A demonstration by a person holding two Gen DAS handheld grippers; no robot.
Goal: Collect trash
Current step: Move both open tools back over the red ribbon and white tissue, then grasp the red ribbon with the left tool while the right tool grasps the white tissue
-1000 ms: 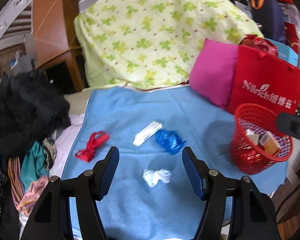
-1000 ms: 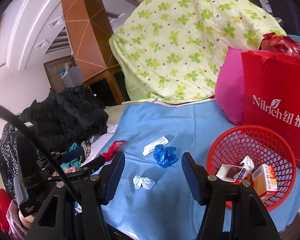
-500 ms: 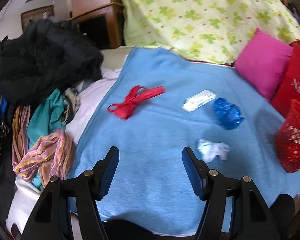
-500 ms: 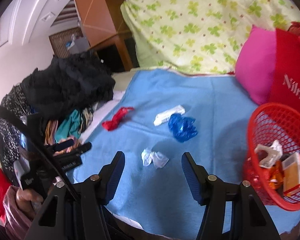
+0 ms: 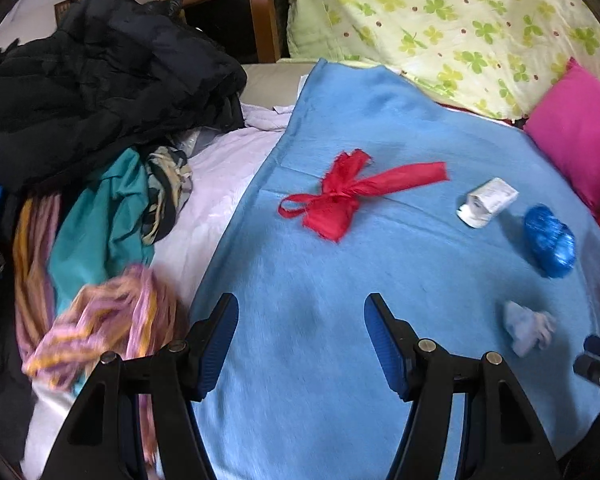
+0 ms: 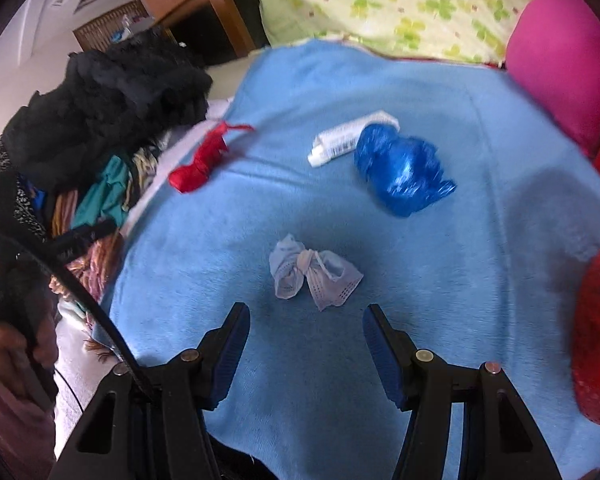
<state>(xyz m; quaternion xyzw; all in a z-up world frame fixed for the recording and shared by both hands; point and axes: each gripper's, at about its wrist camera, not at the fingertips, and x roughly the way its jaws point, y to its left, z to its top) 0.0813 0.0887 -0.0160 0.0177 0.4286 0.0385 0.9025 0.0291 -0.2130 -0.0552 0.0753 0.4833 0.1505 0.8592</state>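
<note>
Several pieces of trash lie on a blue blanket [image 5: 340, 280]. A red ribbon scrap [image 5: 340, 196] lies ahead of my open, empty left gripper [image 5: 300, 340]. A white tube [image 5: 486, 202], a crumpled blue wrapper [image 5: 550, 242] and a white crumpled tissue [image 5: 526, 328] lie to its right. My right gripper [image 6: 304, 348] is open and empty, just short of the white tissue [image 6: 312, 276]. The blue wrapper [image 6: 400, 172], white tube [image 6: 348, 138] and red ribbon [image 6: 202, 160] lie beyond. The red trash basket [image 6: 596, 340] is at the right edge.
A pile of black and coloured clothes [image 5: 92, 120] lies left of the blanket. A pink pillow [image 5: 576, 128] and a clover-print quilt [image 5: 440, 12] border the far side. A wooden cabinet [image 5: 236, 4] stands behind.
Both grippers have swung left and tipped down toward the blanket. The left one now faces the red ribbon; the right one has closed in on the white tissue. The basket has slid to the right edge.
</note>
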